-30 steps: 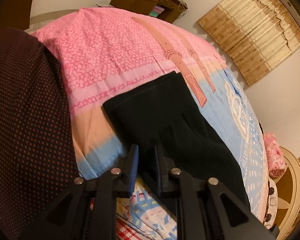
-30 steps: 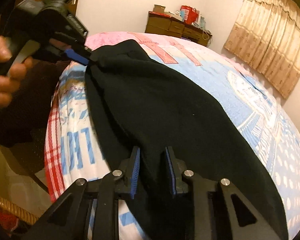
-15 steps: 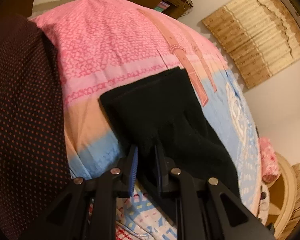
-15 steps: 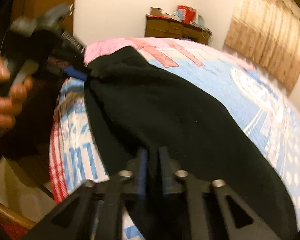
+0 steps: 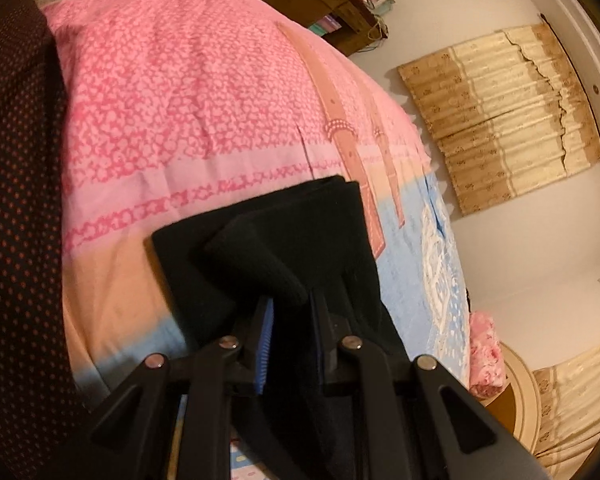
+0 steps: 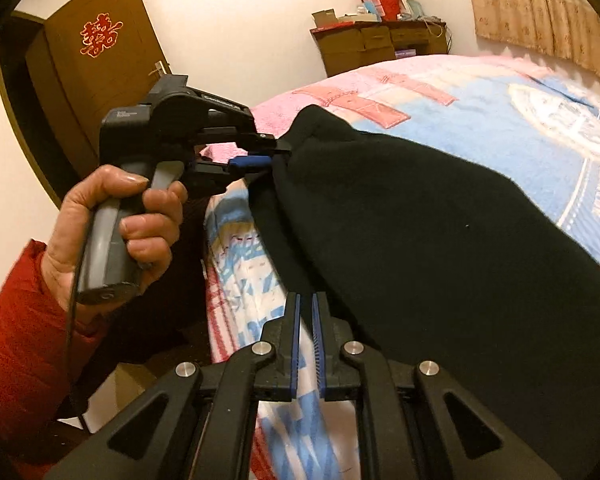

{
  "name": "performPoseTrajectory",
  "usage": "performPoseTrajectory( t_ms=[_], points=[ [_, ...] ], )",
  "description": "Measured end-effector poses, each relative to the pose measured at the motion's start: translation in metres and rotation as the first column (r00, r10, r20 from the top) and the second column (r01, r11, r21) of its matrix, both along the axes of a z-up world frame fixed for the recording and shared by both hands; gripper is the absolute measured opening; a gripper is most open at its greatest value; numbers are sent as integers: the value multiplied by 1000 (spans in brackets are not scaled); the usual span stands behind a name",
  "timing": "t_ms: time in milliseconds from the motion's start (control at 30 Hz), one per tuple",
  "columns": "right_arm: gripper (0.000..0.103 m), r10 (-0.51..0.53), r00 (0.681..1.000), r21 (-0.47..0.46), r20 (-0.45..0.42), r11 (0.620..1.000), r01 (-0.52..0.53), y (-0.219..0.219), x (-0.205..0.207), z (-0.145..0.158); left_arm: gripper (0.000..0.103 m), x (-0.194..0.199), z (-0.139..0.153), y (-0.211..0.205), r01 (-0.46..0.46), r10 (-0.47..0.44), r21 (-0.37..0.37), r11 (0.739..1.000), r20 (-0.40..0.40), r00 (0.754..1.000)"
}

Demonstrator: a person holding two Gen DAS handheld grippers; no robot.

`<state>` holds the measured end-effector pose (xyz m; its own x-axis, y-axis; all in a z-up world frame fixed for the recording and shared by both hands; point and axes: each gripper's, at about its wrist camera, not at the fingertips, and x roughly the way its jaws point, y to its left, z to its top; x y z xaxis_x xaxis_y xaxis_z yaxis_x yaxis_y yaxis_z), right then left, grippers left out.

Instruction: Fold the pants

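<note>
Black pants (image 5: 300, 232) lie on a bed with a pink and blue cover (image 5: 180, 100). My left gripper (image 5: 292, 312) is shut on a bunched fold of their near edge, which rises off the cover between the blue pads. The right wrist view shows the same left gripper (image 6: 278, 152), held by a hand (image 6: 120, 220), pinching a corner of the pants (image 6: 420, 220) at the bed's edge. My right gripper (image 6: 307, 320) has its jaws almost together near the bed's side. Only the printed cover (image 6: 540, 92) shows in the slit, and the black cloth passes just right of it.
A dark red-dotted cloth (image 5: 16, 200) fills the left side. A brown cabinet (image 6: 380, 44) with boxes stands against the far wall, beside a wooden door (image 6: 100, 48). Beige curtains (image 5: 500, 120) hang on the right. A red sleeve (image 6: 16, 340) is at the lower left.
The right jaws have come together, and the black cloth that lay between them now sits to their right. The left gripper has shifted, and the pants edge it holds has bunched upward.
</note>
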<state>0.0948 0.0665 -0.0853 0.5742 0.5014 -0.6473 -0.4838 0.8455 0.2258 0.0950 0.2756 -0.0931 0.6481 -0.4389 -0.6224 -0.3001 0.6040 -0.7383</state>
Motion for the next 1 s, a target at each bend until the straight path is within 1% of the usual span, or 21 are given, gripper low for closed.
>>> performPoseTrajectory(
  t_ms=[133,167,200,267,333,367,400,433,467,500,567,633,700,733,767,867,933,1000],
  points=[
    [7,-3,999,16,51,1000,3,-7,-4,11,17,-8,1,5,-13,13,14,1000,9,1000],
    [14,-5,999,17,54,1000,4,-9,-3,12,17,-11,2,5,-19,19,11,1000,12,1000],
    [39,-8,998,20,57,1000,6,-9,-2,12,17,-11,3,4,-21,21,10,1000,17,1000],
    [70,-23,998,22,62,1000,22,-10,0,9,17,-8,8,0,-20,20,15,1000,20,1000],
    [70,-29,997,-3,73,1000,29,-6,2,5,17,-6,12,0,-22,22,14,1000,26,999],
    [70,-29,996,-29,79,999,31,-2,3,4,17,-5,13,1,-23,23,14,1000,29,999],
    [70,-35,995,-75,96,996,42,4,4,2,17,-4,14,1,-27,26,15,1000,30,999],
    [69,-43,993,-115,111,992,56,7,5,0,17,-2,14,1,-27,27,18,999,29,999],
    [65,-42,992,-135,116,989,58,9,7,-2,17,-1,14,1,-25,24,20,999,28,999],
    [53,-47,992,-165,115,984,66,11,9,-5,17,-1,14,1,-24,23,21,999,26,999],
    [44,-65,992,-229,106,969,87,14,14,-13,17,3,14,-1,-22,22,20,1000,20,1000],
    [38,-69,987,-286,146,952,109,17,14,-17,17,6,14,-4,-22,22,24,999,15,1000],
    [22,-70,980,-352,185,926,133,23,14,-18,17,8,13,-4,-25,25,19,1000,11,1000],
    [17,-71,979,-355,191,925,137,23,16,-17,17,9,13,-3,-27,27,17,999,12,1000],
    [6,-79,979,-344,187,928,141,22,18,-15,17,10,13,-3,-26,26,18,1000,15,1000],
    [3,-89,982,-297,164,945,135,19,22,-7,17,4,18,-1,-28,27,28,999,34,999],
    [3,-65,981,-277,184,954,115,22,16,4,17,-1,26,5,-35,33,37,999,52,998],
    [3,-36,979,-273,202,958,91,29,8,12,17,-7,35,11,-51,47,63,997,74,996]
  ],
)
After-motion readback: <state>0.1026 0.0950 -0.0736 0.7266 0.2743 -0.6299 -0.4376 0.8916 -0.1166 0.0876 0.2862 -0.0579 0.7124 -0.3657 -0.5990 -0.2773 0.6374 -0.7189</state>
